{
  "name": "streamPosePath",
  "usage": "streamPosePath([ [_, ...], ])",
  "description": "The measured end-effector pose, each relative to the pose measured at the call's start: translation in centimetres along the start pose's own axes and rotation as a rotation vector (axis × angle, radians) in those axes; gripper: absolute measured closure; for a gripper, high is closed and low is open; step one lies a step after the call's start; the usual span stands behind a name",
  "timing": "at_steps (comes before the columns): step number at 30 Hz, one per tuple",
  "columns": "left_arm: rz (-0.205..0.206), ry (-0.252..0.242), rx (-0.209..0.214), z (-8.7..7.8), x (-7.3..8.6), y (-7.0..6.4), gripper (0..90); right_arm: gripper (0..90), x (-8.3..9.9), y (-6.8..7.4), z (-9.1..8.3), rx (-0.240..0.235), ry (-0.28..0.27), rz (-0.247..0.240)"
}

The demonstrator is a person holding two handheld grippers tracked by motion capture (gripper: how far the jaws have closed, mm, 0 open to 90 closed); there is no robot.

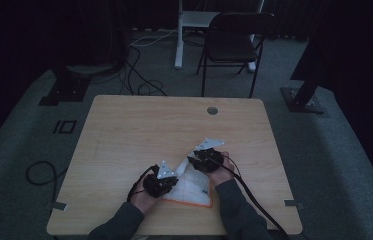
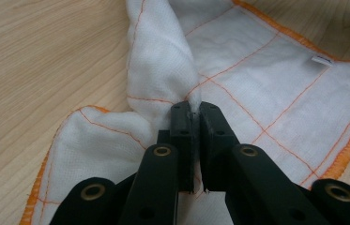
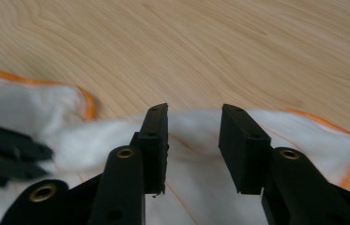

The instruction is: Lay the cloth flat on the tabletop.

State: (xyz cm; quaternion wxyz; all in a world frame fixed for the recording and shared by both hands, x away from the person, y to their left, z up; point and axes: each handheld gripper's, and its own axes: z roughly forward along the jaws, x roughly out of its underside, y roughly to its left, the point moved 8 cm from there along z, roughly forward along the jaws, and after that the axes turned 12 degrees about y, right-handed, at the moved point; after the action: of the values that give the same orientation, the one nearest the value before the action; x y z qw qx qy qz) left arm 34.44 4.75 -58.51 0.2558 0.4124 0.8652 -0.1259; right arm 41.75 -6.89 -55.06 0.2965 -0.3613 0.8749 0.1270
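Note:
A white cloth (image 1: 192,188) with orange edging and thin orange grid lines lies on the wooden table (image 1: 124,140) near its front edge. My left gripper (image 1: 168,176) is shut on a raised fold of the cloth (image 2: 163,61), and its jaws pinch the fabric at the tips (image 2: 193,108). The rest of the cloth lies flat, with a small label (image 2: 322,59) near one hem. My right gripper (image 1: 192,161) stands open just over the cloth's far edge (image 3: 196,140), with white fabric showing between its jaws (image 3: 194,112). The left gripper's black fingers (image 3: 8,150) show at the left of the right gripper view.
A round grommet hole (image 1: 212,110) sits near the table's far edge. Beyond the table stand a black folding chair (image 1: 234,42) and a white desk leg (image 1: 179,35), with cables (image 1: 139,80) on the carpet. Bare wood spreads left of and beyond the cloth.

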Motion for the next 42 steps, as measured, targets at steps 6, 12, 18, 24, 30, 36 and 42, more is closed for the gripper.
streamPosePath([
  [6,0.002,0.000,0.010,-0.1,0.0,-0.1,83.5,62.9,0.7,0.7,1.2,0.005,0.058,-0.005],
  [12,-0.004,-0.016,0.022,-0.9,-0.3,0.0,77.7,66.6,2.7,0.7,1.8,0.003,0.114,-0.023],
  [18,-0.050,-0.069,-0.015,-2.5,-1.4,1.8,73.2,68.2,3.7,0.8,1.7,-0.006,0.120,-0.012],
  [24,-0.164,-0.078,-0.058,-3.0,-1.9,5.4,70.4,69.0,4.5,0.8,1.7,-0.006,0.131,-0.017],
  [30,-0.224,-0.031,-0.008,-1.6,-1.8,6.7,64.0,69.2,4.5,0.8,1.7,-0.008,0.132,-0.016],
  [36,-0.210,0.011,0.042,-0.2,-1.9,5.9,57.2,69.3,4.5,0.8,1.7,-0.007,0.133,-0.018],
  [42,-0.199,0.086,0.039,0.7,-1.0,5.6,56.1,69.3,4.5,0.8,1.7,0.001,0.133,-0.023],
])
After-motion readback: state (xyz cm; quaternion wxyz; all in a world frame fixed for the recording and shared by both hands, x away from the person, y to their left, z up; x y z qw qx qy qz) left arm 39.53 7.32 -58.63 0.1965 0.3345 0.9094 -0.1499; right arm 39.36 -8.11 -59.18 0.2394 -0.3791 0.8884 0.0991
